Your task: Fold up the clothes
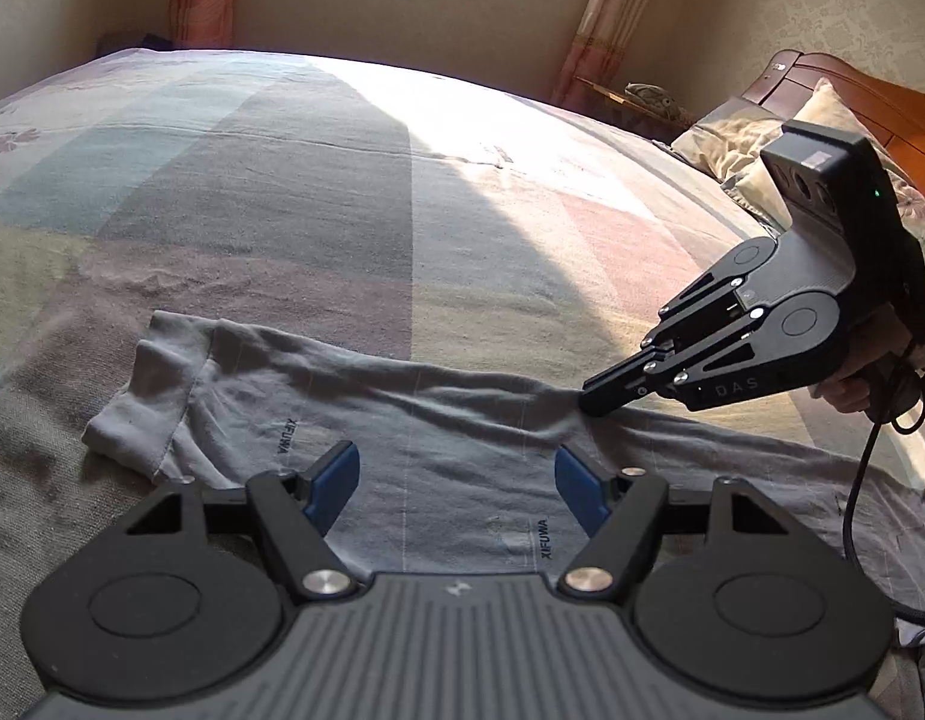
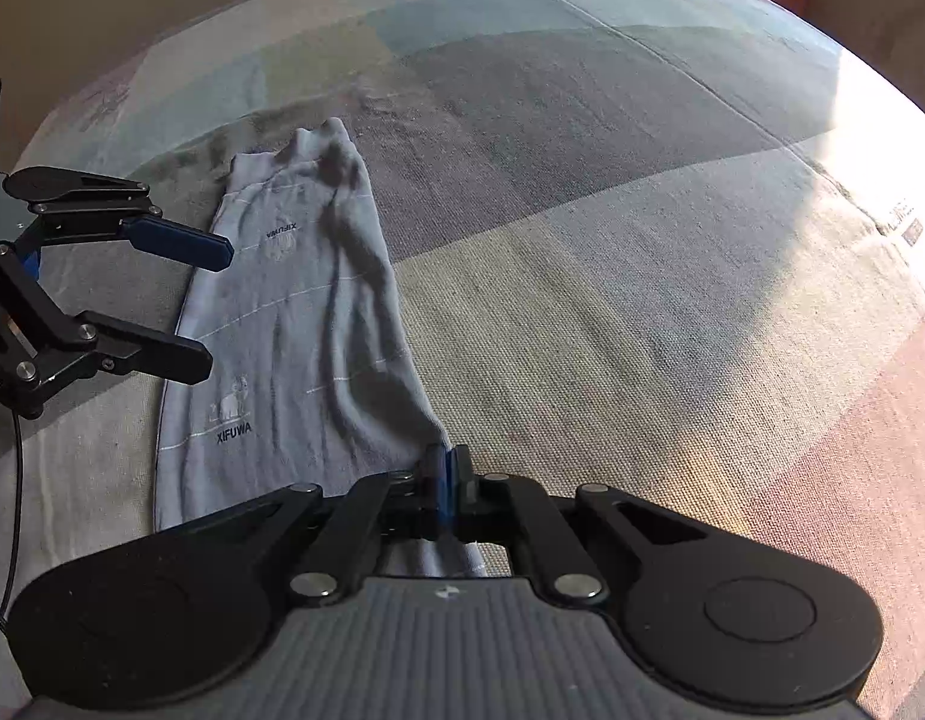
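Note:
A grey long garment (image 1: 432, 450) with small "XIFUWA" prints lies stretched in a band across the bed, its cuffed end at the left in the left wrist view. My left gripper (image 1: 456, 474) hovers open over its middle, blue pads wide apart with only flat cloth below them. My right gripper (image 1: 594, 399) comes in from the right, shut on a pinched fold of the garment's far edge. In the right wrist view the garment (image 2: 294, 330) runs away from the shut right gripper (image 2: 444, 462), and the open left gripper (image 2: 213, 309) reaches in from the left.
The bed sheet (image 1: 342, 180) is a patchwork of pale colour blocks, half in bright sun. Pillows (image 1: 762, 138) and a wooden headboard (image 1: 870, 96) sit at the right, a bedside table (image 1: 636, 102) beyond. A black cable (image 1: 858, 480) hangs from the right gripper, held by a hand (image 1: 852, 396).

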